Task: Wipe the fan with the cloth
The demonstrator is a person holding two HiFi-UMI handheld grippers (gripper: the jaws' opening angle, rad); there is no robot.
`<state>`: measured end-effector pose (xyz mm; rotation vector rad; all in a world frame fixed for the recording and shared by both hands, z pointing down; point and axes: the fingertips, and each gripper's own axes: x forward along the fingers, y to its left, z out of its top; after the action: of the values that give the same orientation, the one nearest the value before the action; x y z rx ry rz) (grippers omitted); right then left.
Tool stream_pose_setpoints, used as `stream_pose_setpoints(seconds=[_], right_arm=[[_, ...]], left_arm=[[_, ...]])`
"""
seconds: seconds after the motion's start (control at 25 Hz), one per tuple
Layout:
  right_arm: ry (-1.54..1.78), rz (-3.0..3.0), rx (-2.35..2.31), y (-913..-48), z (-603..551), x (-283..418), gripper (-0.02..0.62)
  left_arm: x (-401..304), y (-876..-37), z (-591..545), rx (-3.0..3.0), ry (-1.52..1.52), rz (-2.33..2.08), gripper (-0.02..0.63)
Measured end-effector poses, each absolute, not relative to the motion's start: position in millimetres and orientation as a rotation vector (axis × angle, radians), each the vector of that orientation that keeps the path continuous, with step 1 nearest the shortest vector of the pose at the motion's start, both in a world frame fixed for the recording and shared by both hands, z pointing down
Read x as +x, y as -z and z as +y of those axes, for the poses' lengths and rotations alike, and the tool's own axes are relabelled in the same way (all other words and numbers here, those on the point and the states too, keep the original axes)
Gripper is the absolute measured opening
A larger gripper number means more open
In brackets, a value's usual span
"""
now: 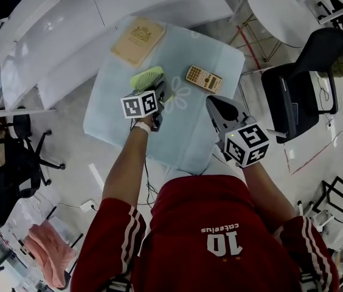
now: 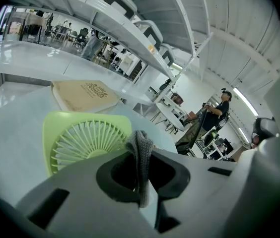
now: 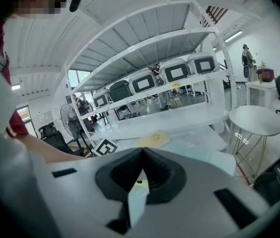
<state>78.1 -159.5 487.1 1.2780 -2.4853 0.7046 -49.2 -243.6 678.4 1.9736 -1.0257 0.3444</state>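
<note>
The head view looks steeply down from above the person onto the surface (image 1: 220,59). The left gripper view sits low and close behind the fan (image 2: 83,138), facing the shelves (image 2: 80,29). The right gripper view, higher and farther back, faces the same shelves. All three views share the book (image 1: 138,40).

Red jersey (image 1: 190,212), white sleeve stripes (image 1: 132,224), white 10 (image 1: 225,243), white wristband (image 1: 142,126)
</note>
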Motion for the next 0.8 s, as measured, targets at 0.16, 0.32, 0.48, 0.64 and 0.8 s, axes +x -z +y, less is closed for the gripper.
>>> stream_pose_setpoints(seconds=[0.16, 0.32, 0.48, 0.64, 0.8], right_arm=[[-0.714, -2.478, 1.27, -493, -161, 81, 0.005], [-0.726, -2.462, 1.273, -499, -162, 86, 0.005], [-0.75, -2.447, 1.275, -507, -165, 91, 0.005], [-0.801, -2.425, 1.289, -518, -169, 99, 0.005], [-0.824, -2.4, 1.286, -529, -172, 102, 0.005]], left_arm=[[-41, -682, -246, 1.967, -0.34, -1.02, 0.028], [-37, -688, -246, 1.959, -0.344, -1.014, 0.029], [-36, -694, -247, 1.948, -0.35, -1.015, 0.028], [-39, -698, -248, 1.935, -0.348, -1.024, 0.028], [-42, -701, -248, 1.923, -0.346, -1.031, 0.028]])
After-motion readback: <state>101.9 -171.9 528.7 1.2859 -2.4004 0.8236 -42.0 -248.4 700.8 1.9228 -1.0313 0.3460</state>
